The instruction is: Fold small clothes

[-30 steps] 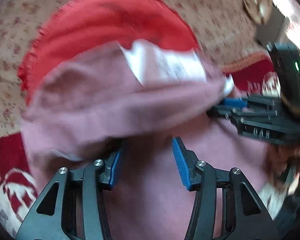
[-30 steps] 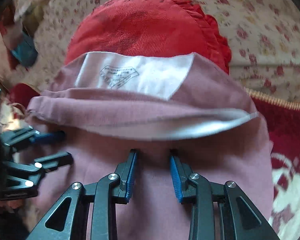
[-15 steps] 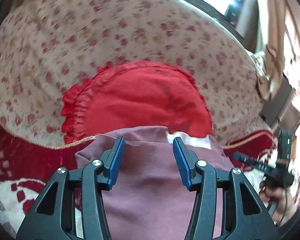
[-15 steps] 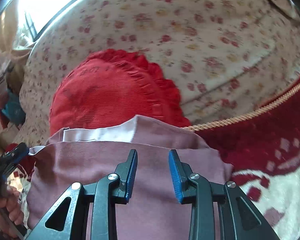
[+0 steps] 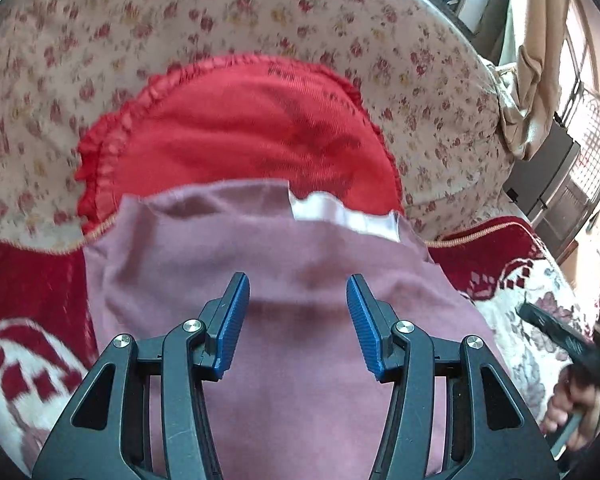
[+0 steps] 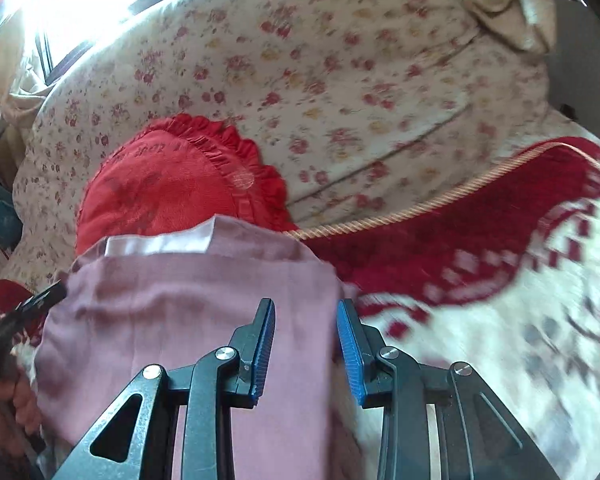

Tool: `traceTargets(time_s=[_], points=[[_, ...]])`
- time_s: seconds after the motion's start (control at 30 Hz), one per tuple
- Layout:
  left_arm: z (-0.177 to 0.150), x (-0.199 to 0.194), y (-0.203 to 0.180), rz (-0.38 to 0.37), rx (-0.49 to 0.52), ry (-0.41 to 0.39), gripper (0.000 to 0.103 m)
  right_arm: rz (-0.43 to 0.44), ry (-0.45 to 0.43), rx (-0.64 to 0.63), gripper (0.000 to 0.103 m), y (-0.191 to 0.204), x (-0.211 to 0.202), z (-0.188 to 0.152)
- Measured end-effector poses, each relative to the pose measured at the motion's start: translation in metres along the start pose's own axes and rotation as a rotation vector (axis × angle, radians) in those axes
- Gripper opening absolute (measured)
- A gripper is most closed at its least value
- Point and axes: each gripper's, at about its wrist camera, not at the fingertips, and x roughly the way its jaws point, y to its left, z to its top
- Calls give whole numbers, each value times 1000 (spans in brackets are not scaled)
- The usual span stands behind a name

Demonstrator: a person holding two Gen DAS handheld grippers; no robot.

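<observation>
A mauve-pink small garment lies folded on the bed, with a white patch showing at its far edge. It also shows in the right wrist view with the white patch. My left gripper is open and empty, above the garment's near half. My right gripper is open and empty, above the garment's right edge. The right gripper's dark body shows at the far right of the left wrist view; the left gripper's tip shows at the left of the right wrist view.
A red frilled cushion lies just beyond the garment, against a large floral pillow. A red and white patterned blanket covers the bed. A curtain and furniture stand at the far right.
The raised flap of the garment has been laid down flat. Both grippers have pulled back and up from the cloth, and the right gripper has shifted toward the garment's right edge.
</observation>
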Motion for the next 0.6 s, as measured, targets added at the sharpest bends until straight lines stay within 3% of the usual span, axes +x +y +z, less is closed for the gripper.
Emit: traceTargets(time_s=[0.17,0.3,0.43,0.5,0.57,0.6], points=[[-4,-15,-24,8,13,25,50,-70,-48,-29,31,-20,-65,-33],[0,-40,-65,-36,-14,28,50,-95,-94,86,31,-56,-117,-62],[-6,-59,-123,-253,-124,14,63,-84,-93,358,31,-105,-145,-94],[-15,-57,-150,-313,-63,-36,63,-112,-73,421,31,-120,-152,-106],[-26,-44,-179,-276,43,-50,63,-98,-64,436,31,-133,-161,-113],[-29,-38,-187,-297,76,-44,63,-90,-63,437,31,-137,-164,-115]])
